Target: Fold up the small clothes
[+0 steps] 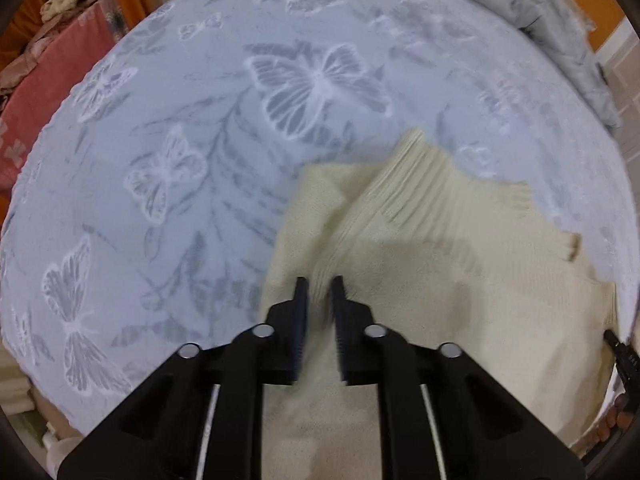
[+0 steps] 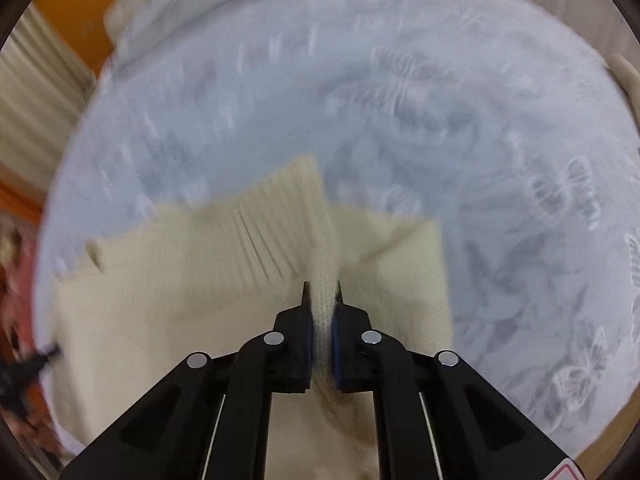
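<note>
a bed with a pale blue-grey cover patterned with white butterflies point(image 1: 192, 128) carries everything here; a rumpled grey quilt point(image 1: 552, 12) lies along its far edge. on the near part of the bed sits a cream knitted sweater with ribbed bands point(image 1: 460, 272), partly folded, one ribbed section laid slantwise across the plain knit. in the left wrist view it spreads from under the tongs toward the right edge of the bed, and its long axis seems to run across, left to right, between the two tools.

the right tongs point(image 2: 321, 286) are pinching a raised ridge of the sweater point(image 2: 168, 280), the knit bunched between the two black fingers point(image 2: 306, 300). the left tongs point(image 1: 319, 282) hang over the sweater's left part with their jaws standing slightly apart; a fold of knit shows in the gap, but whether they grip it i cannot tell.

by my judgement the right hand holds the cloth for the coming fold, and the move turns on carrying that pinched edge across the long axis toward the left side
</note>
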Available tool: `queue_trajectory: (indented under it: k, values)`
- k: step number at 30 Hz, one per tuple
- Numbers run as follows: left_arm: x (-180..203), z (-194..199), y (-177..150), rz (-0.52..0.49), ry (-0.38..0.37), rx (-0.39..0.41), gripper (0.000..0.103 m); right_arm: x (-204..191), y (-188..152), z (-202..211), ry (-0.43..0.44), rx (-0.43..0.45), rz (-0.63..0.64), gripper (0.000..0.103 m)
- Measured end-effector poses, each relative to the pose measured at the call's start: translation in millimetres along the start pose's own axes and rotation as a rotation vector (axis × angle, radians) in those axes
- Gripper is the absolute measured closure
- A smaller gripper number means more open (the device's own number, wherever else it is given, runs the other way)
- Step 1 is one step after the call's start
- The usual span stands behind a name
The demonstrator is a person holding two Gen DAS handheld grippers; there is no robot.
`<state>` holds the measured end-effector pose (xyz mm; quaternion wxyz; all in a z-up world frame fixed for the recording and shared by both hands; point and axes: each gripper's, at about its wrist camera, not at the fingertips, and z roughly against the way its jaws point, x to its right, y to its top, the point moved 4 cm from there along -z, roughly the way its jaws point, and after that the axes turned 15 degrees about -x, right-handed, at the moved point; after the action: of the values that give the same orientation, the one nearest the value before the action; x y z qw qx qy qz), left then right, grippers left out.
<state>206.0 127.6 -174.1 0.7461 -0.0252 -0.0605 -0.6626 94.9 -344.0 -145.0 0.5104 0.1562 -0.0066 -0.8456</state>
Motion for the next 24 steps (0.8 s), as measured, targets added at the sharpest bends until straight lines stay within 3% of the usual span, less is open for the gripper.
queue_trajectory:
  k: [1,3,4,5,6,8,11,14,17,21,23,24]
  values:
    - [-2,5,0,-0.005,-0.002,0.018,0.093,4,-2,20,0.051,0.060,-0.013,0.097]
    - [-9,3,1,0.001,0.004,0.007,0.093,17,-5,23,0.078,0.085,-0.054,0.097]
    - [-11,-6,2,0.006,0.005,-0.014,0.093,26,-5,9,0.054,0.045,-0.069,0.097]
    - [-13,-15,3,0.008,0.008,-0.030,0.092,39,-9,-24,0.006,-0.064,-0.091,0.098]
    - [-11,-19,3,-0.002,0.026,-0.020,0.091,43,-10,-33,0.020,-0.080,-0.097,0.098]
    - [-3,-12,2,-0.026,0.075,-0.009,0.091,42,-9,-21,0.039,-0.047,-0.125,0.095]
    - [0,15,-9,-0.047,0.071,0.035,0.089,25,-16,18,-0.005,0.056,-0.122,0.086]
    - [-1,37,-28,-0.065,0.082,0.072,0.089,-24,-33,52,0.025,0.117,0.012,0.087]
    - [-6,53,-57,-0.069,0.056,0.087,0.087,-100,-59,51,0.072,0.065,0.206,0.092]
    - [-9,50,-95,-0.048,0.015,0.047,0.077,-178,-83,-2,0.091,-0.060,0.369,0.094]
    - [-10,44,-110,-0.049,0.019,0.021,0.077,-191,-93,-74,-0.007,-0.248,0.404,0.095]
    - [-12,45,-116,-0.047,0.015,0.016,0.077,-195,-93,-79,-0.033,-0.216,0.420,0.095]
